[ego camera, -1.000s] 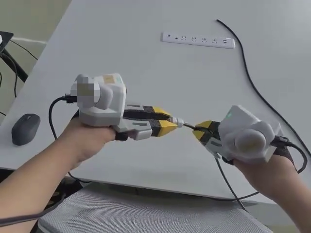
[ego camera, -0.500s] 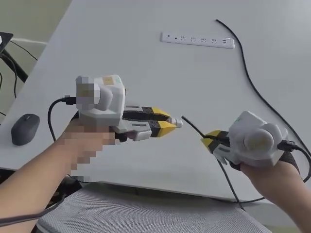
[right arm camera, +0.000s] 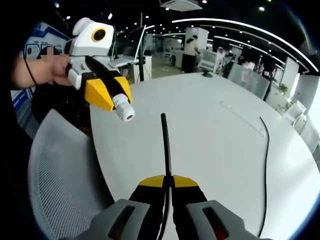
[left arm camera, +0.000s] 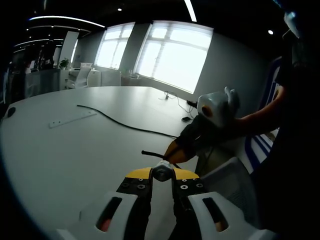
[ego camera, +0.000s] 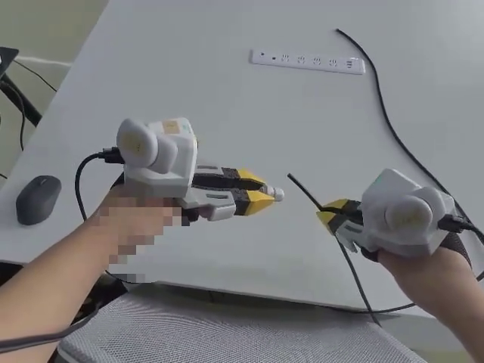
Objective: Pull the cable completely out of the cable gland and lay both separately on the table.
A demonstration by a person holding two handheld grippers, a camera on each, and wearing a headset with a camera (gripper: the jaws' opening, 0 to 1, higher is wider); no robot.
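Note:
My left gripper [ego camera: 265, 192] is shut on the white cable gland [ego camera: 277, 195], held above the white table [ego camera: 189, 98]. In the left gripper view the gland [left arm camera: 162, 170] sits between the yellow jaw tips of that gripper [left arm camera: 162, 177]. To the right, my right gripper [ego camera: 327, 212] is shut on the thin black cable [ego camera: 302, 192]. The cable's free end points at the gland across a small gap, and its tail hangs down past the table edge. In the right gripper view the cable [right arm camera: 165, 145] rises straight from my right gripper [right arm camera: 167, 180], with the gland [right arm camera: 124, 112] up to the left.
A white power strip [ego camera: 308, 63] lies at the far side, with a black cord [ego camera: 393, 128] running along the right. A dark mouse [ego camera: 38, 198] rests at the left edge. A grey mesh chair [ego camera: 227, 333] stands below the near edge.
The cable end has come out of the gland. My right gripper has moved right and slightly down with the cable, opening a gap. The left gripper has stayed nearly still.

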